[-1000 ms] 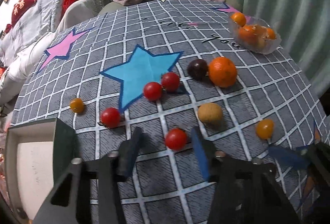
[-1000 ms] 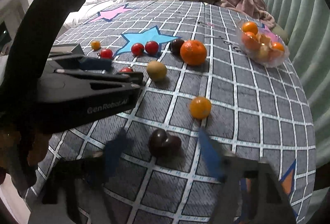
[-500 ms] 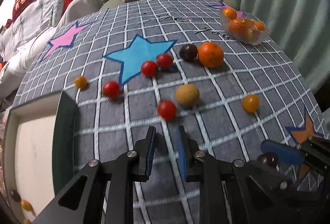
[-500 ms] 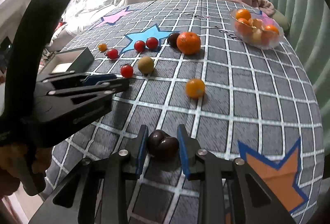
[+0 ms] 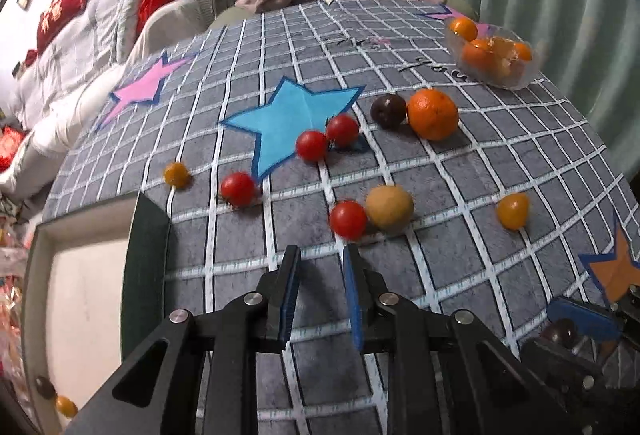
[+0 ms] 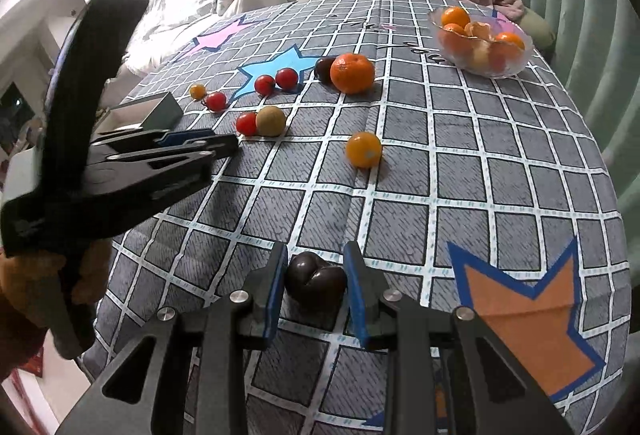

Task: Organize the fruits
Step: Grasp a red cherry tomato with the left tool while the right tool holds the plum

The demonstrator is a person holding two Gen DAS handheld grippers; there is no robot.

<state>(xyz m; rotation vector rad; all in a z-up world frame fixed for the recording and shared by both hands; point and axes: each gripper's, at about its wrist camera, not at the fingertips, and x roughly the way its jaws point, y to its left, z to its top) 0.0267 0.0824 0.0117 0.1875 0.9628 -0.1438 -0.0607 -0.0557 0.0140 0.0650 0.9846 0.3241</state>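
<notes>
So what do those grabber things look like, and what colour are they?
Each hand-held gripper is matte black plastic with angular, cut-out arms and round silver screws. The left hand-held gripper and the right hand-held gripper both end in two flat fingers lined with bright blue pads. From the right camera, the left one's side looks like a big black clamp with a curved handle. No cables show.

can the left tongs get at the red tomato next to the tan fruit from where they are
Probably yes. The left tongs sit just short of the red tomato with only bare cloth between, though the tan fruit touching it crowds the right finger.
</notes>
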